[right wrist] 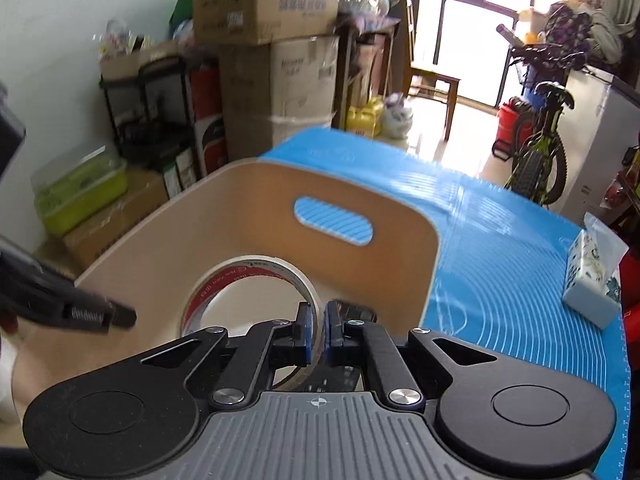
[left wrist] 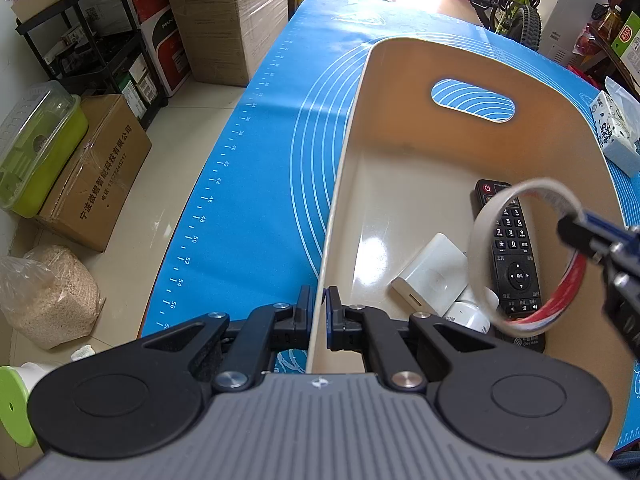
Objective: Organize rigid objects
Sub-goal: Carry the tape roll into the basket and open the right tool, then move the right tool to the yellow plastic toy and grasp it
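Tabletop (left wrist: 240, 208) carries a blue ruled mat; cartons (left wrist: 224, 20), a black rack (left wrist: 92, 40) and a bicycle (left wrist: 516, 0) stand around it. A cream bin (left wrist: 400, 128) sits on the mat. Left claw (left wrist: 318, 312) is clenched on the bin's near wall. Left view alone shows, inside the bin, a white adapter (left wrist: 432, 272) and a remote (left wrist: 516, 264). Right claw (right wrist: 319, 332) grips a tape roll (right wrist: 248, 276) over the bin; its view alone shows a window (right wrist: 480, 32).
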`<state>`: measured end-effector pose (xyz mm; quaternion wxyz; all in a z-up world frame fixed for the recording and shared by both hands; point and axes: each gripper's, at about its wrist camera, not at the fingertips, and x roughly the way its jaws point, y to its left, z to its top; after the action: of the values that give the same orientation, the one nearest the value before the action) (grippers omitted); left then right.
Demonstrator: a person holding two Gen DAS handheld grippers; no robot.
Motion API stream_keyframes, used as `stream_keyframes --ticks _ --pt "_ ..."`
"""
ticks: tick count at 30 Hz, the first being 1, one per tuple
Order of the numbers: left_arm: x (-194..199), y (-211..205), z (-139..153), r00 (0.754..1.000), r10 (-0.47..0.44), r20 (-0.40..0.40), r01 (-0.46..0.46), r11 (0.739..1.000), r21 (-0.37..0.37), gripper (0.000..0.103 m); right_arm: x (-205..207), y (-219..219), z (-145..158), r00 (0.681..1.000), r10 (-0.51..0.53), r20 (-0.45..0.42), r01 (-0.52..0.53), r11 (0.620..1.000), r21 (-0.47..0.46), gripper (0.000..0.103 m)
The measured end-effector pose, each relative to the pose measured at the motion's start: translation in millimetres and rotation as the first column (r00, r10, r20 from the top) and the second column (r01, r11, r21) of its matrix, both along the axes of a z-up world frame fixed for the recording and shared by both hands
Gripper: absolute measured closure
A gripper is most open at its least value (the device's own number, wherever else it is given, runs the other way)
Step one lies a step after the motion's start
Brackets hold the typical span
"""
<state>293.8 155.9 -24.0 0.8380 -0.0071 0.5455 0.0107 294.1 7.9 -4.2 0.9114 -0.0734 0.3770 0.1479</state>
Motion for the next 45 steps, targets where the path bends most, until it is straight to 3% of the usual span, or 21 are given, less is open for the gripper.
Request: stream_keyframes --ticks 5,9,14,19,24,32,37,45 --pt "0 0 0 1.000 -0.001 0.000 0.001 1.000 0.001 0.095 -1 -6 3 1.000 -0.003 -0.021 0.004 0.999 0.035 0.064" --pt "0 1 1 1.000 0.000 0.000 0.000 1.000 0.002 0.095 -7 -21 19 1.000 -0.028 0.012 0.027 0.997 0.066 0.039" --pt "0 1 1 1.000 0.000 0.000 0.000 1.000 0.003 0.095 -11 -50 41 0.994 -0.099 0.043 0.095 0.992 0.085 0.025" --pt "0 1 1 1.000 -0.001 0.000 0.001 1.000 0.002 0.095 -13 -101 53 0.969 -0.239 0.063 0.231 0.967 0.108 0.010" --pt "0 1 1 1.000 0.000 0.000 0.000 1.000 0.002 0.095 -7 -145 42 0.928 -0.371 0.018 0.367 0.924 0.111 0.010" --pt "0 1 1 1.000 -0.001 0.000 0.001 1.000 0.003 0.095 11 -168 -3 0.884 -0.459 -0.092 0.465 0.883 0.063 0.010" --pt "0 1 1 1.000 -0.001 0.000 0.001 1.000 0.002 0.095 19 -186 -35 0.817 -0.531 -0.224 0.562 0.821 0.100 0.010" --pt "0 1 1 1.000 0.000 0.000 0.000 1.000 0.003 0.095 31 -206 -70 0.722 -0.607 -0.332 0.669 0.735 0.110 0.021"
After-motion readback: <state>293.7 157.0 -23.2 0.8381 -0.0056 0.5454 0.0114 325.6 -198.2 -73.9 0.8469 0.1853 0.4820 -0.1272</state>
